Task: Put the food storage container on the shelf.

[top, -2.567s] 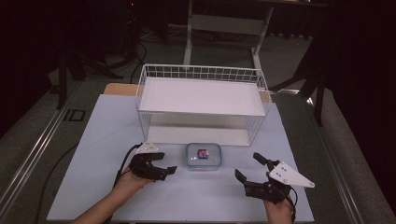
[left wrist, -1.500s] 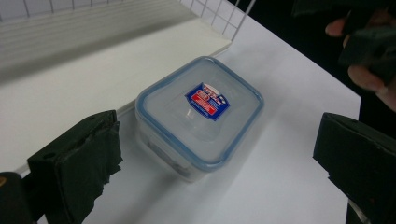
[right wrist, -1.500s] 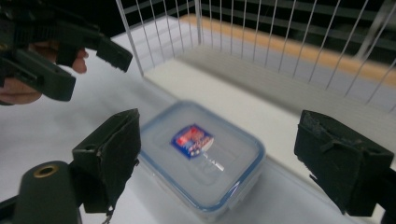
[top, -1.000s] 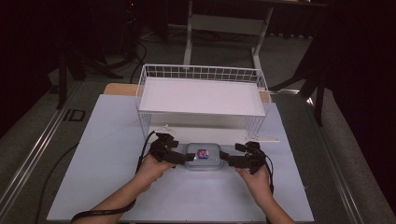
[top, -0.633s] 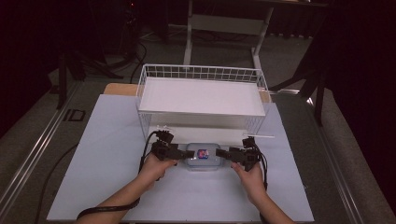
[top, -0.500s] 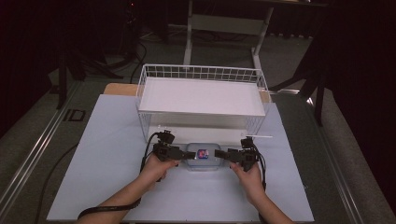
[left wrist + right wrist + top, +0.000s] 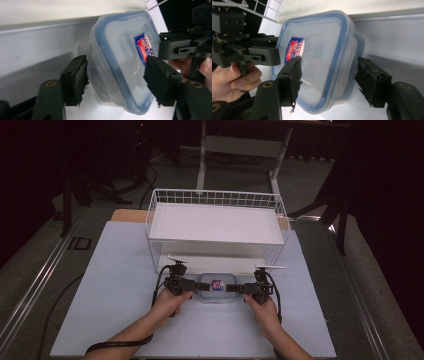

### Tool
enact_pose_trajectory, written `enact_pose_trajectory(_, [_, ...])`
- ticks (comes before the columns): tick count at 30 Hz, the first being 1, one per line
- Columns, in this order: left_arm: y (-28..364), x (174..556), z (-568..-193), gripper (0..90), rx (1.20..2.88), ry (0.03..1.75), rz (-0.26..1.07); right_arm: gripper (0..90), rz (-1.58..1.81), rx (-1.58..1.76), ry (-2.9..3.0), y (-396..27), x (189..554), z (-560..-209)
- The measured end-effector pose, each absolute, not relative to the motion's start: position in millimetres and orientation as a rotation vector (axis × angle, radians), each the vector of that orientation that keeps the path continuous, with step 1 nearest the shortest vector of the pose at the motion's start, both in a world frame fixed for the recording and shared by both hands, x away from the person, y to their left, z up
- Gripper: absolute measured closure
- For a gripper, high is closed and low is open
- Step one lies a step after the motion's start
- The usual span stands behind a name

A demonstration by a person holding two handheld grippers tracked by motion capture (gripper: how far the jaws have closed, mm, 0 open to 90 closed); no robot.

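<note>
Both my grippers have come in from the sides since a moment ago and now bracket the plastic container [image 7: 217, 287] end to end — left gripper [image 7: 196, 286] at its left end, right gripper [image 7: 233, 288] at its right. Jaws have just been closing on both; the box sits between the pads [image 7: 75, 80] but a gap remains either side, so no grip yet. Container lies on the white table [image 7: 100, 270], just in front of the wire basket [image 7: 215, 200]. Likely next — clamp and lift together.
</note>
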State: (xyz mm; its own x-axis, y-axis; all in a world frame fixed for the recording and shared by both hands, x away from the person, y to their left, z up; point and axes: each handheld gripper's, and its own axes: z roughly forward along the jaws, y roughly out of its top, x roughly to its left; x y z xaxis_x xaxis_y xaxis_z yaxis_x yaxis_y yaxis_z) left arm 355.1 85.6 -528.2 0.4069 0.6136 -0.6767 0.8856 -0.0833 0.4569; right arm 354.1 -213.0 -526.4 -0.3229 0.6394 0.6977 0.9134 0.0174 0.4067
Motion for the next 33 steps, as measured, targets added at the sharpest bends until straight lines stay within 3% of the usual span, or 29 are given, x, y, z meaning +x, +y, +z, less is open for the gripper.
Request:
enact_pose_trajectory(8, [83,353,-521,42.1,1.852,1.3,-0.38,39.2,-1.199,-1.628,-1.984,-211,350,-524])
enact_pose_trajectory(23, [75,318,-508,47.5,1.871,1.269,-0.149,42.3,-1.26,-1.624,-2.084,-208,330,-514])
enact_pose_trajectory(33, [76,312,-506,47.7,1.862,1.29,-0.14,42.2,-1.28,-1.629,-2.095,-205,325,-511])
